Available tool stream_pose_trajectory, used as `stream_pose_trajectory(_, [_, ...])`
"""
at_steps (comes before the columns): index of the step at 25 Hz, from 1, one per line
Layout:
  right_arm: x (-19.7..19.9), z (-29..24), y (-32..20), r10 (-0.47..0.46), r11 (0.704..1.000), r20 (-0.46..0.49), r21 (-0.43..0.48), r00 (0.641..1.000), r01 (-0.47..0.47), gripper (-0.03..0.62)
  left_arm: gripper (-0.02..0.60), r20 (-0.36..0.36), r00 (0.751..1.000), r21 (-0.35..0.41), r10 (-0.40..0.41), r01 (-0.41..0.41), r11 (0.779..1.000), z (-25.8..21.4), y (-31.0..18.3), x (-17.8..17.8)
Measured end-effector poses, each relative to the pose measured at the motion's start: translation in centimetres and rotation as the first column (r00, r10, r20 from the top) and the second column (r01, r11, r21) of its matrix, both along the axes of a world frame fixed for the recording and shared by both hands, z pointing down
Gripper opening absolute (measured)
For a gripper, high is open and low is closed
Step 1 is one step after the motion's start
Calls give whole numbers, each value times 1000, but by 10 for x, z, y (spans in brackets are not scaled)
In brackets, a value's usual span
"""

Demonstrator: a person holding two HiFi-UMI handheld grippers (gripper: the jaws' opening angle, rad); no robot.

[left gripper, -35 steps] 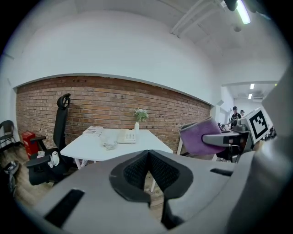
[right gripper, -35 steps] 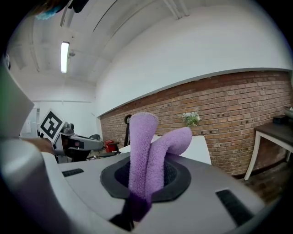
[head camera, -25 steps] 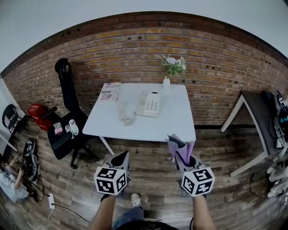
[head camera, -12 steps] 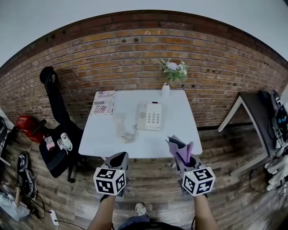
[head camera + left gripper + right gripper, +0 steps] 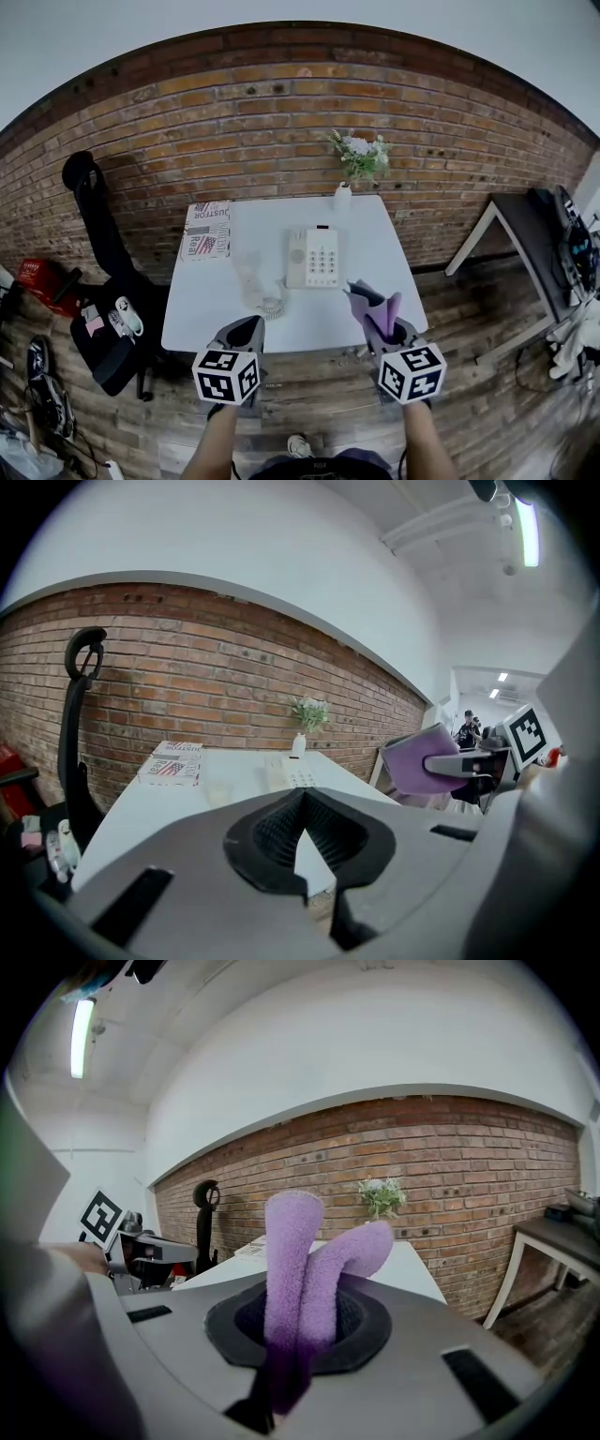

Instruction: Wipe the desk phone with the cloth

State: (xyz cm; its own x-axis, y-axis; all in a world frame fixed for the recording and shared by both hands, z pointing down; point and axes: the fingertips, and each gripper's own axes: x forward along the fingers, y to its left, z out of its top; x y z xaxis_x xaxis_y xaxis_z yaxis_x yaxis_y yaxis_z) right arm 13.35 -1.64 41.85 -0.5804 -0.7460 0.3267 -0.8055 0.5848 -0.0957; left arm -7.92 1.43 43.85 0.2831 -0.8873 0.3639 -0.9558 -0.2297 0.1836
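Purple cloth (image 5: 373, 309) stood pinched in the right hand-held gripper (image 5: 380, 330) at the white desk's (image 5: 206, 309) front edge, near its right corner, in the head view. The desk phone (image 5: 312, 258) lay near the desk's middle. In the left gripper view, the left hand-held gripper (image 5: 298, 803) was closed on nothing. In the right gripper view, the jaws clamped the folded cloth.

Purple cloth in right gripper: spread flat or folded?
Folded. The purple fleecy cloth stands up in two doubled-over lobes, pinched between the jaws of the right gripper, not spread.
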Motion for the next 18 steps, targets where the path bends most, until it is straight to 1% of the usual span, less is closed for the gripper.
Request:
stream_pose_trajectory(6, [-16, -2, -27, -1, 1000, -20, 17, 1000, 1, 46, 5, -4, 1000, -13, 19, -19, 1000, 9, -18, -10])
stream_pose_trajectory(11, [-29, 3, -58, -18, 1000, -33, 23, 999, 19, 46, 5, 0, 1000, -21, 11, -11, 1000, 17, -39, -21])
stream_pose_trajectory(18, [-43, 12, -125, -53, 998, -53, 24, 997, 55, 46, 5, 8, 1000, -24, -9, 9, 1000, 20, -101, -30])
